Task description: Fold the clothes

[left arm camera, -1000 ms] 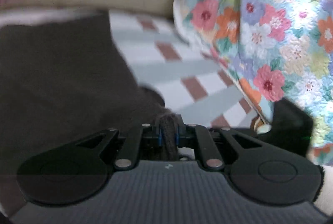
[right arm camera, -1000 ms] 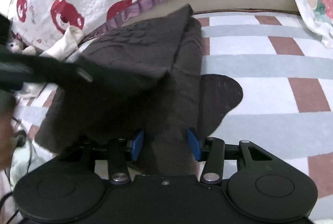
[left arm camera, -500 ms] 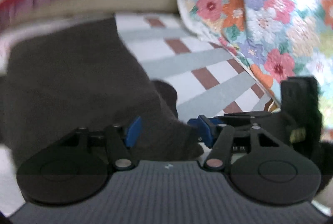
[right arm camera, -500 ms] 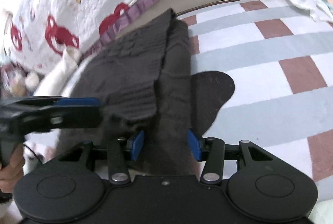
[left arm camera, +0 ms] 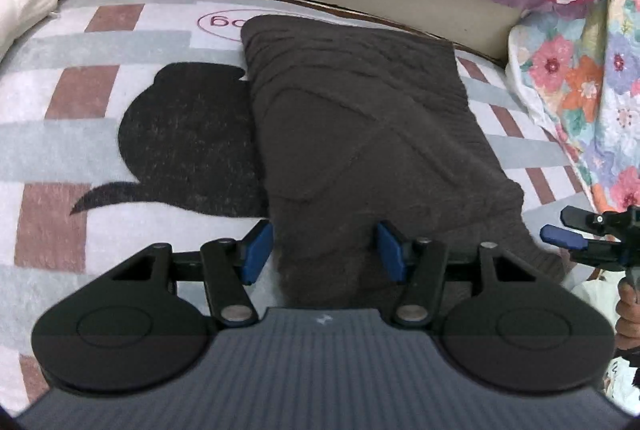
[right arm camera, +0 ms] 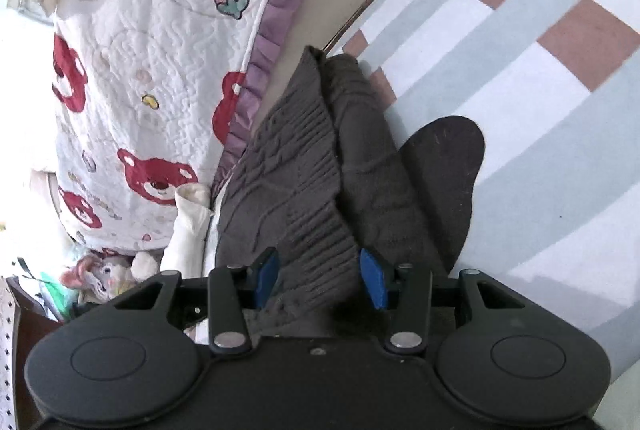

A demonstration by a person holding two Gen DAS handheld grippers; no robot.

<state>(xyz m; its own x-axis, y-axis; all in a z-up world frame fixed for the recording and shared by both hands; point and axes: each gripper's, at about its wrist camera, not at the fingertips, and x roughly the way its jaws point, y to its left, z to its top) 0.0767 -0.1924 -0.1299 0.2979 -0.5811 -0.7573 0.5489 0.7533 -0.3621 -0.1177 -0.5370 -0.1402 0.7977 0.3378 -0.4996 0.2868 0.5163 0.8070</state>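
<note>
1. Dark brown knitted sweater (left arm camera: 360,134): folded into a compact rectangle with raised ribbing, lying on the checked blanket (left arm camera: 72,134).
2. My left gripper (left arm camera: 324,250): jaws closing slightly, pads clear of the sweater's near edge between them.
3. My right gripper (right arm camera: 320,278): jaws apart, ribbed hem between the pads, untouched.

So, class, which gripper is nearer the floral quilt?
Right. The right gripper sits just below the floral quilt; the left gripper, jaws closing with the brown sweater between them, is further left.
</note>
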